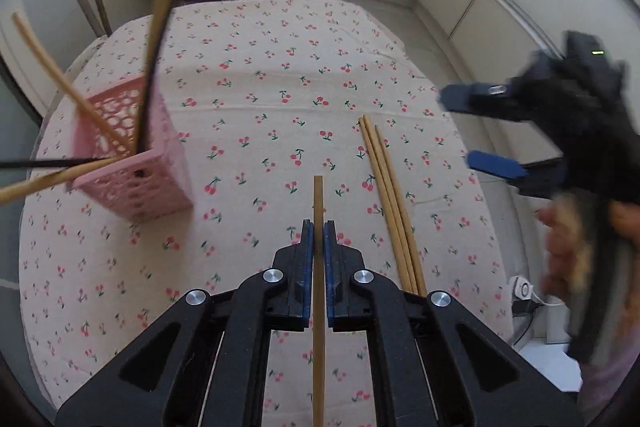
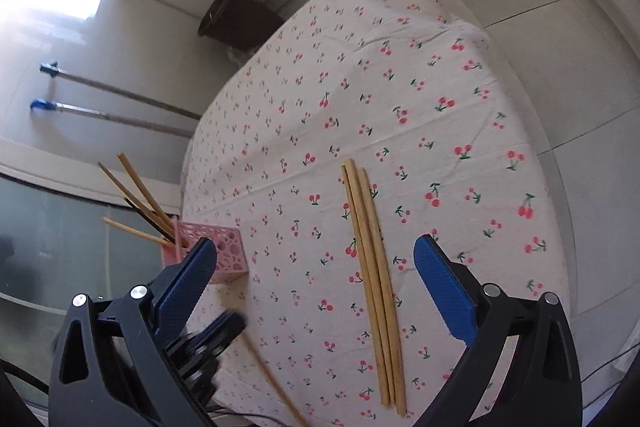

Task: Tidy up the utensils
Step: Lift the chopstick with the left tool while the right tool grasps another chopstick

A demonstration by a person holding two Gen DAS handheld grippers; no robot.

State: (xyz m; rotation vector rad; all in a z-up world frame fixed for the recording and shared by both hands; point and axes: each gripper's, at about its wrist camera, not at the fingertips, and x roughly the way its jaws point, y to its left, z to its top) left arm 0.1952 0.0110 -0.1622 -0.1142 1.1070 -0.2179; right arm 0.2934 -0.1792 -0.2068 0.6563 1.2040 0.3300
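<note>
1. My left gripper (image 1: 319,227) pinches one chopstick (image 1: 318,195) at frame centre; gripped thin, it could swivel and miss the pink basket (image 1: 136,167) at left.
2. Right gripper (image 2: 316,259) gapes wide, empty, above three chopsticks (image 2: 372,267) on the surface (image 2: 440,75); grabbing all may scatter them.

Your right gripper (image 2: 316,271) has its two blue pads wide apart, with nothing between them, and it hangs over a round table (image 2: 400,75) with a cherry cloth. Three wooden chopsticks (image 2: 374,283) lie side by side on the cloth, and a pink basket (image 2: 228,247) with more sticks poking out sits near the table's left edge. Low on the left you can see your other gripper (image 2: 216,335), blurry, holding one chopstick (image 2: 276,383).
</note>
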